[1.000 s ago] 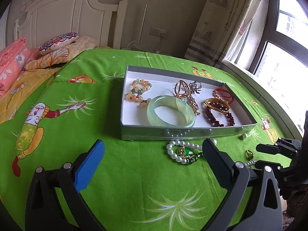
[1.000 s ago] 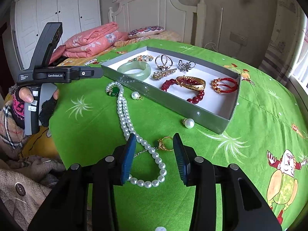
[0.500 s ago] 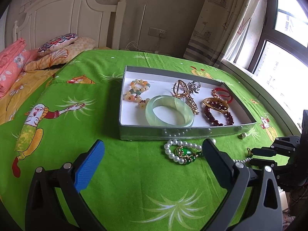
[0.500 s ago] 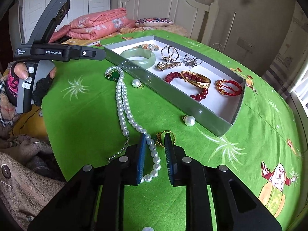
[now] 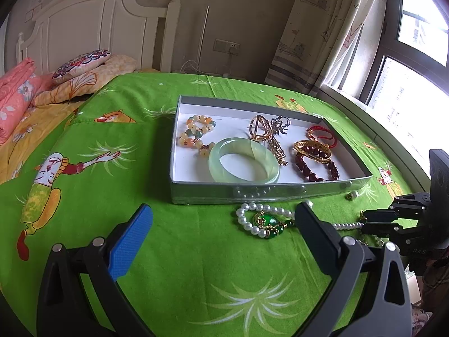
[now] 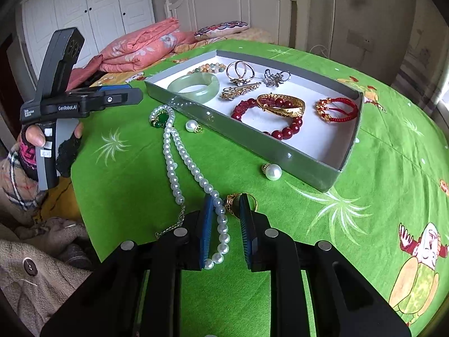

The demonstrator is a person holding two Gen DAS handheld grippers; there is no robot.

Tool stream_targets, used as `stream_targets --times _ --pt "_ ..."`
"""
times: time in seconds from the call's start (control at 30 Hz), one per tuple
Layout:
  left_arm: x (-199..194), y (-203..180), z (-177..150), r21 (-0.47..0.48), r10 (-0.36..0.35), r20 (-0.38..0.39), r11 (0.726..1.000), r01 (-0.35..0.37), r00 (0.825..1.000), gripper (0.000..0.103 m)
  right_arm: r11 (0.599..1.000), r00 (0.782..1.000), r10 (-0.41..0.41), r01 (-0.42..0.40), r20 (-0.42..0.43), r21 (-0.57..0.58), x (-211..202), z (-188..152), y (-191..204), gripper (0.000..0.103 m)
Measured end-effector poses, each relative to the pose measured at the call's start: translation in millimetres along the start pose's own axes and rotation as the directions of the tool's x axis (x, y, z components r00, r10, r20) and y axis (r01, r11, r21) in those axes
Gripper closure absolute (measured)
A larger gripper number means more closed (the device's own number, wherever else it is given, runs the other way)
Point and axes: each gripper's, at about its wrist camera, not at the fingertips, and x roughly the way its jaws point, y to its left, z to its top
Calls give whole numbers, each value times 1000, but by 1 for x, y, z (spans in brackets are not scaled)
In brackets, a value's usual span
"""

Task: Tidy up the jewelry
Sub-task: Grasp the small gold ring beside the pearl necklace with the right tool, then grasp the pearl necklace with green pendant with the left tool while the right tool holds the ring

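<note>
Right wrist view looks along the right claw (image 6: 223,224), whose two blue-padded fingers stand narrow, with a small gap, either side of the near end of a white pearl necklace (image 6: 179,151); whether the pads actually pinch the beads cannot be told. A gold ring (image 6: 235,200) lies just beside the claw's right fingertip, touching or nearly touching it. The necklace runs away from the claw across the green cartoon-print bedspread (image 6: 378,168) to a green pendant (image 6: 160,119) near the gray jewelry tray (image 6: 314,163). Two loose pearl earrings rest on the bedspread just outside the tray's near wall — one (image 6: 193,126) close to the pendant, one (image 6: 272,171) further right. Inside the tray lie a pale jade bangle (image 6: 193,87), a dark red bead bracelet (image 6: 280,132) with a gold bangle (image 6: 280,104) over it, a red cord bracelet (image 6: 336,109), a pastel bead bracelet (image 6: 207,68), gold rings and a silver brooch. Left wrist view shows the left claw (image 5: 223,219) spread wide and holding nothing, hovering over the bedspread in front of the tray (image 5: 252,191), with the pendant (image 5: 265,220) and pearl loop just inside its right finger. Far off — a white headboard (image 5: 84,28) and pink folded bedding (image 5: 14,92).
</note>
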Motion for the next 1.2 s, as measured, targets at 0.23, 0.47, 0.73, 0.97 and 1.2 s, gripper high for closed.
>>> stream_targets --times 0.23,0.47,0.73,0.97,1.2 --pt "0 0 0 5 -6 1 1000 6 1000 3 989 998 66 -66 1 136 -1 1 -21 84" --pt "-1 1 0 7 -8 1 1000 8 1000 3 984 1000 -10 9 3 178 -1 4 -25 89" --pt "-15 -44 -12 233 35 52 971 -46 998 3 977 977 -211 212 -19 32 6 7 6 89" --pt "4 -105 -33 474 -10 -51 880 34 999 6 974 974 -224 223 31 29 -3 -4 4 92" --pt "24 -105 -15 232 -47 -196 968 93 980 26 973 971 -214 202 108 111 -31 -13 -18 92"
